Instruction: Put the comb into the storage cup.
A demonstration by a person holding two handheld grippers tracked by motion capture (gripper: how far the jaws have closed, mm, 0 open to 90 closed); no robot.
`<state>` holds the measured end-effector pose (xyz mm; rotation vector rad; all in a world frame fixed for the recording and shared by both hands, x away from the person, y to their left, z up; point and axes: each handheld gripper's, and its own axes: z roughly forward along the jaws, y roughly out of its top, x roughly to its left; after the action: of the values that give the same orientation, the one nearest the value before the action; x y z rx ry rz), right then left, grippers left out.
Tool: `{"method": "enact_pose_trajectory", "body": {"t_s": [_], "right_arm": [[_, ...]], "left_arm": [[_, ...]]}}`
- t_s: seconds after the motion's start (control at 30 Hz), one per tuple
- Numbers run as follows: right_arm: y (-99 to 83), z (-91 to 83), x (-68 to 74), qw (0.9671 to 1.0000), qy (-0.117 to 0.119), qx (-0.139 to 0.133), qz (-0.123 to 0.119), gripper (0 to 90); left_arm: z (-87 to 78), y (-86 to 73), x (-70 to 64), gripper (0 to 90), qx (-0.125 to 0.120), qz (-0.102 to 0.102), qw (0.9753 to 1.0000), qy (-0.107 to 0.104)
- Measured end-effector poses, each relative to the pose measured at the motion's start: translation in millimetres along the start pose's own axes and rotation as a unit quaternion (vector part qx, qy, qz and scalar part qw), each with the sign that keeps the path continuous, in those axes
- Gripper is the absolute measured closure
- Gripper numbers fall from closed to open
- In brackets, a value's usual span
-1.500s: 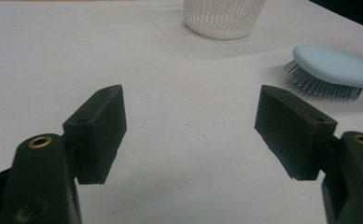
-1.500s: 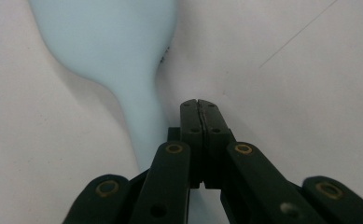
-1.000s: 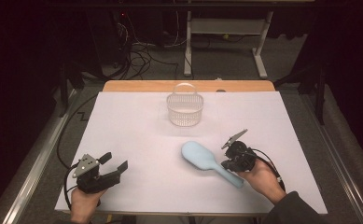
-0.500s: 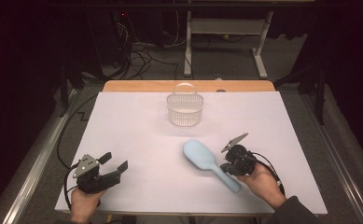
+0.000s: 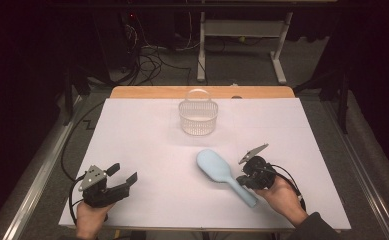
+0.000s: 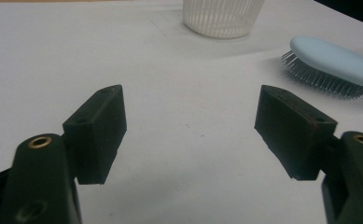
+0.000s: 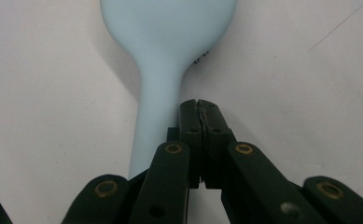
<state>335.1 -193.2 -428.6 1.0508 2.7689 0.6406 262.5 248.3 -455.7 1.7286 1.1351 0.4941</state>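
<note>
Hairbrush job, left to right as we see it. Left gripper [image 5: 124, 177] sits at the near-left part of the white table cover [image 5: 147, 145], held in the left hand [image 5: 89, 218], jaws spread wide with nothing between them; in the left gripper view the same left gripper [image 6: 191, 123] shows only bare cover between its pads. It stays well apart from the brush.

Centre, far side: a clear ribbed plastic basket [image 5: 198, 117] with a hoop handle stands upright, well apart from both grippers. We see its lower wall at the top of the left gripper view [image 6: 223, 18].

Right of centre: the light-blue hairbrush [image 5: 214, 166] lies flat on the cover, back up, bristles down, head pointing toward the basket, handle running toward the near-right. Left gripper view shows the head with dark bristles under it [image 6: 331, 58].

Right side: right gripper [image 5: 244, 178], held in the right hand [image 5: 282, 195], sits right at the brush handle. In the right gripper view its jaws are pressed together, pad to pad, nothing between them [image 7: 200, 112], and they sit just beside the handle [image 7: 158, 107], on its right edge. We can't tell if they touch it.
</note>
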Motion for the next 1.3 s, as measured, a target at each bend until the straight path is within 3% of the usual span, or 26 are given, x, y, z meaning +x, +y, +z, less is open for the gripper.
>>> {"method": "enact_pose_trajectory", "body": {"t_s": [0.37,0.87,1.3], "right_arm": [[1.1,-6.2,1.1,0.9998,-0.004,-0.02,0.003,86.0],[6.0,-15.6,9.6,0.9985,0.001,-0.054,0.011,72.8],[9.4,-10.9,18.5,0.999,0.003,-0.045,0.006,60.6]], "left_arm": [[-0.5,0.0,0.1,24.2,-0.001,0.0,1.0,0.0],[-0.3,-0.1,-0.5,24.2,0.0,0.001,1.0,0.001],[-0.6,0.0,-0.4,24.2,0.0,0.001,1.0,0.0]]}}
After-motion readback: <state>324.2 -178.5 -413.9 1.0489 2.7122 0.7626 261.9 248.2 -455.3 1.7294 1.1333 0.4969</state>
